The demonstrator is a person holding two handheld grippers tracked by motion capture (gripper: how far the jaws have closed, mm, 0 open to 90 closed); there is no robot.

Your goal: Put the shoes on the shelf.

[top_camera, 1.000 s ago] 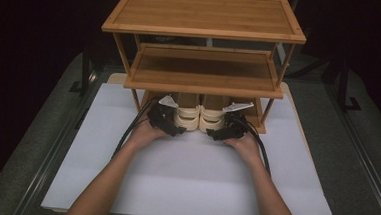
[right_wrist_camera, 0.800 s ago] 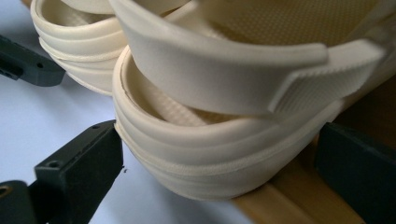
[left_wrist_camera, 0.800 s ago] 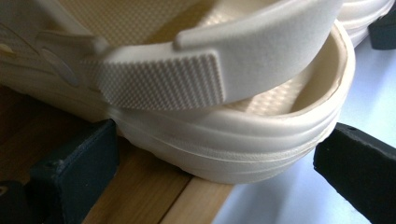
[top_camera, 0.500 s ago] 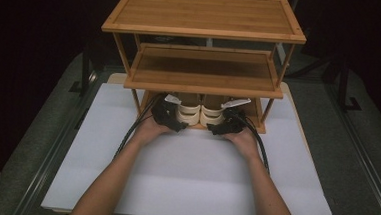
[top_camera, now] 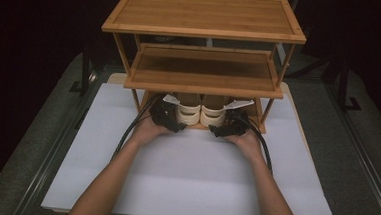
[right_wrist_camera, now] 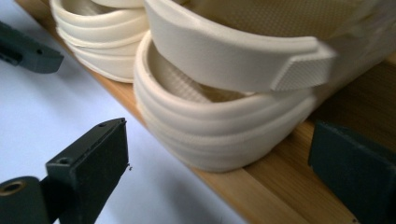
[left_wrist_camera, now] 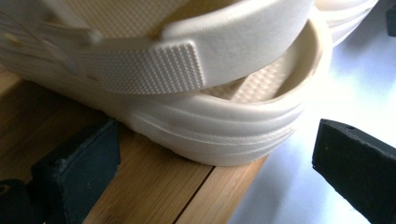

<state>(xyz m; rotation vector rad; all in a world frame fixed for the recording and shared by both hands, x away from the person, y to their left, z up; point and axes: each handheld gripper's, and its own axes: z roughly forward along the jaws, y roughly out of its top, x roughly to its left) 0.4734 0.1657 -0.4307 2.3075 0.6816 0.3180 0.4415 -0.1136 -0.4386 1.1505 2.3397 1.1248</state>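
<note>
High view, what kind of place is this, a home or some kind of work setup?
Likely a staged recording bench, not a home: a bamboo shoe rack stands on a white board over a grey table, dark surroundings, with cream clogs on its bottom shelf.

Dark surroundings, glaring, blurry close-ups

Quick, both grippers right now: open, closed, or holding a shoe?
Left gripper: open, jaws either side of the left cream rubber clog's heel, not clamped.
Right gripper: open, jaws flanking the right cream rubber clog's heel, not clamped.
</note>
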